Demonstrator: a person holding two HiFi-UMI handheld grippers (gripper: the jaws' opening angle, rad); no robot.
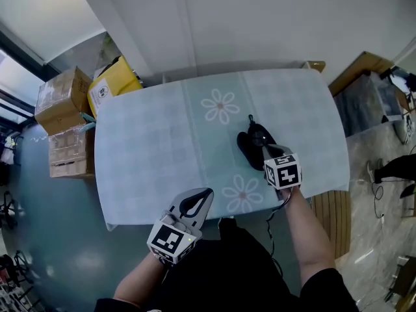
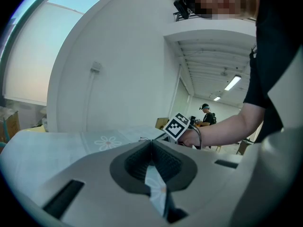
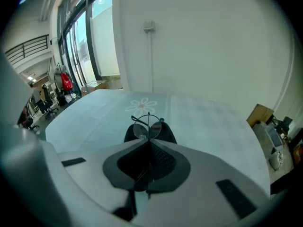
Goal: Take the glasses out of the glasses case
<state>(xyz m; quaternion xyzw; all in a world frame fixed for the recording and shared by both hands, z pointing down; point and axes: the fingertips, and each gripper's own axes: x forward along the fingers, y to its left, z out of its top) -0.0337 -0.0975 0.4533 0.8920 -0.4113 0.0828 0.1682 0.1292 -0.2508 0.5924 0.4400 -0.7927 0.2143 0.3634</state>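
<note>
Extraction step is running: right tongs (image 3: pixel 149 142) are pinching the glasses (image 3: pixel 147 126) by the frame, holding them upright over the black case (image 3: pixel 129 134), right of centre on the table (image 1: pixel 149 148). Left tongs (image 2: pixel 151 143) are hovering at the near edge, pressed together, empty. Next move likely calling for a clean lift away. Count: one glasses, one case, two tongs.

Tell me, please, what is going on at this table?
A person holds tongs in each hand at a table covered with a flowered cloth. The right tongs are shut on the glasses, holding them right at the black glasses case that lies on the table; whether they have cleared the case I cannot tell. The left tongs are shut and empty, by the table's near edge.
</note>
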